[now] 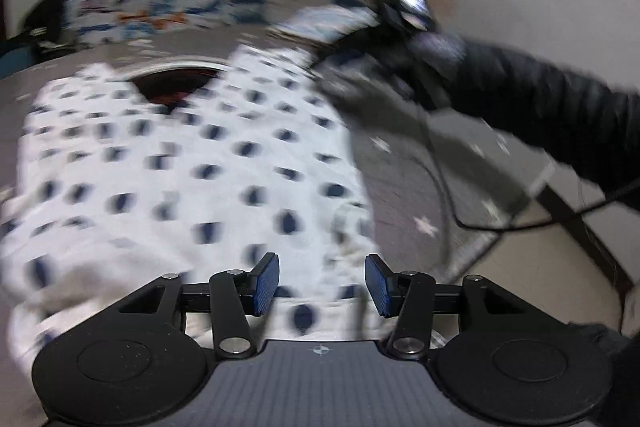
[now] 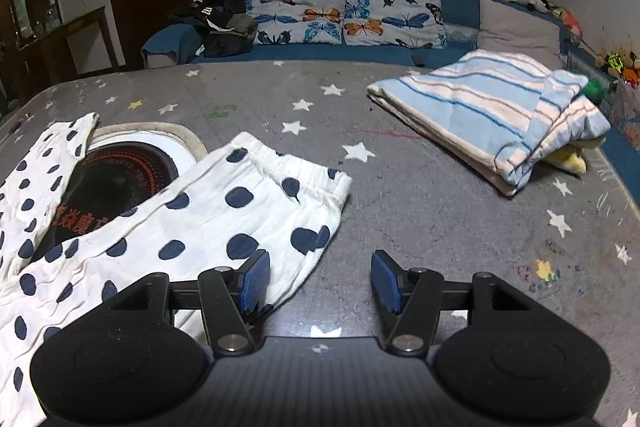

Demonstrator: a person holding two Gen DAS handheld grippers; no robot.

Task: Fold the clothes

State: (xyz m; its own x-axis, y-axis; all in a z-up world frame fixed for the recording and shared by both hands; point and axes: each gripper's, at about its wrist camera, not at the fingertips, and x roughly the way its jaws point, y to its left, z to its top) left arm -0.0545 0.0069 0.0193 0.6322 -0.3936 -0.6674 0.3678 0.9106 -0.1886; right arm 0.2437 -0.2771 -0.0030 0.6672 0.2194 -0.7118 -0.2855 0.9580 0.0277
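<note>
bed (image 2: 420,195): I see open grey cover right of the garment, striped blanket (image 2: 492,123) well apart | spotted pants (image 2: 224,223): spread flat, thin, limp, light I judge; best gripped at the elastic waistband | left claw (image 1: 322,283), right claw (image 2: 320,283): both wide open, holding nothing

A grey star-printed table cover (image 2: 420,195) carries everything. On it lie white polka-dot trousers (image 2: 224,211) at the left and a folded blue-striped blanket (image 2: 492,111) at the right, well apart

white navy-dotted shorts (image 2: 224,211), grey star-print table (image 2: 420,195)
</note>
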